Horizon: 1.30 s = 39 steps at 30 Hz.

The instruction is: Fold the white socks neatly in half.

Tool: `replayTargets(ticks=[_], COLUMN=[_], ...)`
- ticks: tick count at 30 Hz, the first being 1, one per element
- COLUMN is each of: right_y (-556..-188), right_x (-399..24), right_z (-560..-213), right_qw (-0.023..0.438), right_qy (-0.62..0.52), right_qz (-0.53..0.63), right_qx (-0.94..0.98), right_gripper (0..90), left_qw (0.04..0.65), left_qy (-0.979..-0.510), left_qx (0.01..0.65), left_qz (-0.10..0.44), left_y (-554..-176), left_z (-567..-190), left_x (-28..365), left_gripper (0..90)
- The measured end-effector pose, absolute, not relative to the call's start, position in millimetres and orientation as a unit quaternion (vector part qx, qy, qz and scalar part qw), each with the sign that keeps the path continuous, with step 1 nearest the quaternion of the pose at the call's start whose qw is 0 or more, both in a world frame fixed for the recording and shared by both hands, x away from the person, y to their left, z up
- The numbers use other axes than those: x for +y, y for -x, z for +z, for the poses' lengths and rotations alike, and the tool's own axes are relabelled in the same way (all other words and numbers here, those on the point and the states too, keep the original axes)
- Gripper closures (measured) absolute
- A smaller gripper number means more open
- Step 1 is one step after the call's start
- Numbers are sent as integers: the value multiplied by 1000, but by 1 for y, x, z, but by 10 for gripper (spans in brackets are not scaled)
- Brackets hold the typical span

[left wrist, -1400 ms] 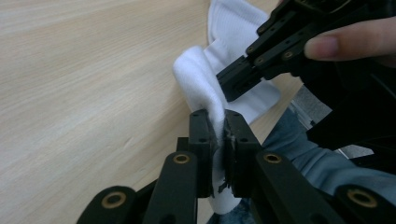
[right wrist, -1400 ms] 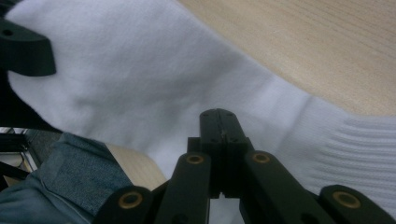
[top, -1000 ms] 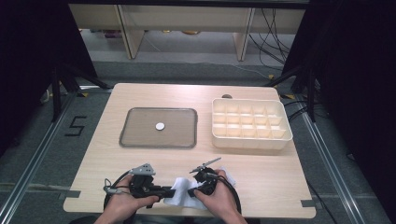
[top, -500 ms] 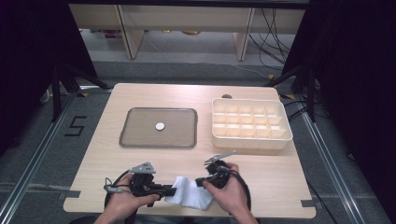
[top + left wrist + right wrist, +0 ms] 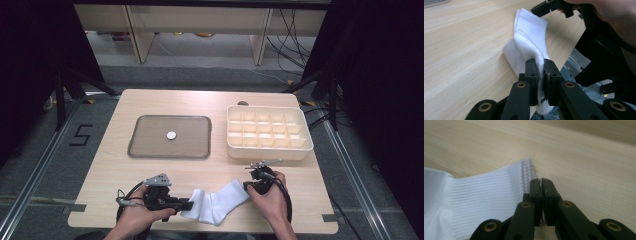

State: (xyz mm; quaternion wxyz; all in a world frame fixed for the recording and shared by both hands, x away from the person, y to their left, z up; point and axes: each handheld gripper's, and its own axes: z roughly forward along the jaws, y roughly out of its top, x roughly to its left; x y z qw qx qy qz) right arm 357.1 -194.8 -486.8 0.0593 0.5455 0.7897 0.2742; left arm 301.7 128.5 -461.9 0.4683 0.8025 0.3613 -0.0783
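I am working in a lab-style recording bay: a light wood table [image 5: 210, 165] on grey carpet, black curtains [image 5: 380, 100] on both sides, floor tape with a "5" marker [image 5: 80, 135], loose cables [image 5: 292, 35] and plain shelving legs [image 5: 137, 32] behind.

A light wooden table [image 5: 150, 170] holds a grey tray [image 5: 145, 147] with a small white disc [image 5: 171, 135] at its centre. To the tray's right sits a cream compartment box [image 5: 268, 131].
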Motion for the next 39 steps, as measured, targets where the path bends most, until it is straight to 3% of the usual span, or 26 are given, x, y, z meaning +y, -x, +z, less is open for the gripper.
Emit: replayTargets(ticks=[39], right_y=[-345], right_x=[-181], right_z=[-481], right_qw=[65], right_qy=[-547], right_qz=[267], right_qx=[791], right_gripper=[898], left_qw=[454], left_qy=[-803], left_qx=[378], left_qz=[-80], left_y=[-314], left_z=[-469], left_x=[120], left_gripper=[827])
